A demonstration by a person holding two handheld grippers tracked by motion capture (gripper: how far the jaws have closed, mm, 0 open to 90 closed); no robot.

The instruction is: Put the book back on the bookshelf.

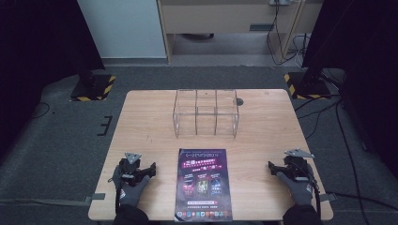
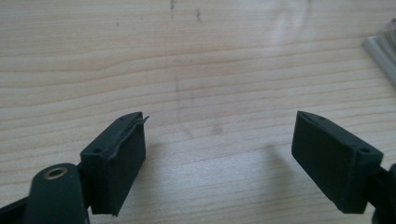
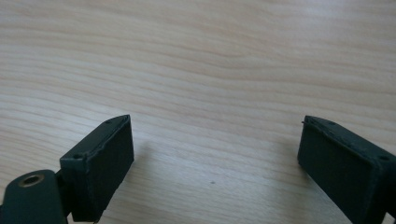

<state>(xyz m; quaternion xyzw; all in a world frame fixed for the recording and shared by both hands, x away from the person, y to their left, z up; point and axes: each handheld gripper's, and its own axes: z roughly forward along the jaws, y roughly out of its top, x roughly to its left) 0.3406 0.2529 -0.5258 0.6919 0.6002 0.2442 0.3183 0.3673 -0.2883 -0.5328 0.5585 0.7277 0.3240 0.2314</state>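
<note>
A dark purple leaflet (image 1: 203, 185) lies flat at the table's front middle. Behind it stands a clear plastic box (image 1: 205, 113) split into compartments, with nothing inside that I can see. My left gripper (image 1: 151, 169) rests on the table left of the leaflet, in a gloved hand, jaws apart. My right gripper (image 1: 272, 167) rests to the right of the leaflet, jaws apart too. In the left gripper view the open left gripper (image 2: 219, 122) has bare wood between its jaws. In the right gripper view the right gripper (image 3: 215, 122) likewise stands wide over bare wood.
The wooden table (image 1: 141, 122) stands on grey carpet. A corner of the clear box (image 2: 383, 46) shows at the right of the left gripper view. Two black stands with yellow-striped feet (image 1: 93, 86) flank the table's far corners. Cables (image 1: 328, 117) trail on the floor at right.
</note>
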